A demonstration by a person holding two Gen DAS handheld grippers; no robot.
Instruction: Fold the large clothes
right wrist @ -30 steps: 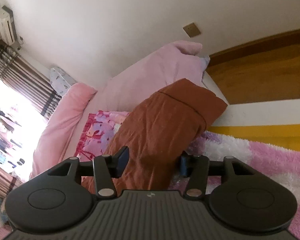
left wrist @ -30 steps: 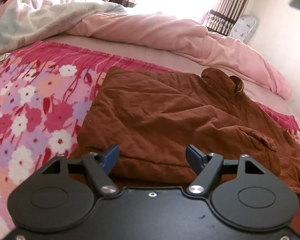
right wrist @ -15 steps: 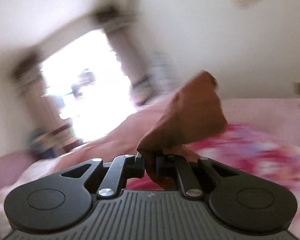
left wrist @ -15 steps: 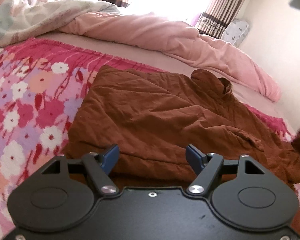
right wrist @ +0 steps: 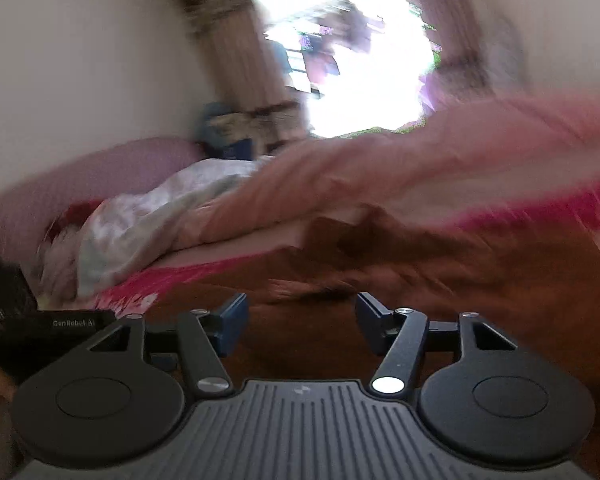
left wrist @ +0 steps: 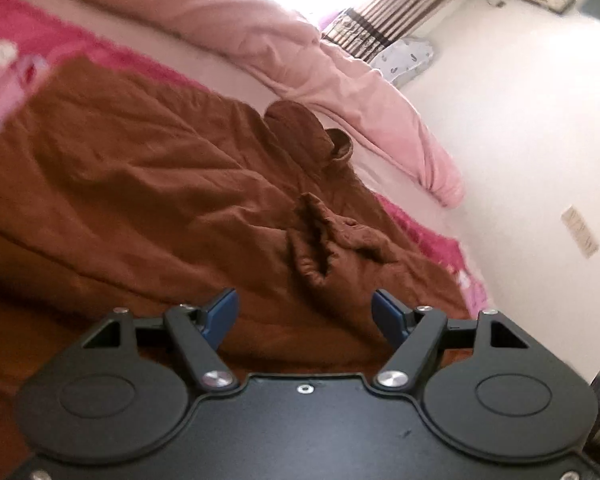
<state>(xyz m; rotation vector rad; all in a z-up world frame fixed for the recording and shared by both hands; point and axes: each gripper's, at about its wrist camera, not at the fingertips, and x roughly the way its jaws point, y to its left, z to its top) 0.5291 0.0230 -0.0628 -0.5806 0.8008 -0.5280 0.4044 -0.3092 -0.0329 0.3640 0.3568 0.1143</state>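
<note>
A large brown garment (left wrist: 148, 200) lies spread on the bed, with a bunched sleeve end (left wrist: 320, 240) resting on top of it near the middle. My left gripper (left wrist: 304, 316) is open and empty just above the garment's near edge. In the right wrist view, which is blurred, the garment (right wrist: 440, 280) fills the lower right. My right gripper (right wrist: 298, 322) is open and empty over it. The left gripper's body (right wrist: 40, 328) shows at the right wrist view's left edge.
A pink floral blanket (left wrist: 4, 64) covers the bed under the garment. A pink duvet (left wrist: 340, 92) is piled along the far side, with a pale quilt (right wrist: 140, 220) beside it. A white wall (left wrist: 520, 160) stands on the right, a bright window (right wrist: 360, 60) beyond.
My right gripper held the brown sleeve, swung it over onto the garment, and has now let go and opened. My left gripper stayed open and turned to the right.
</note>
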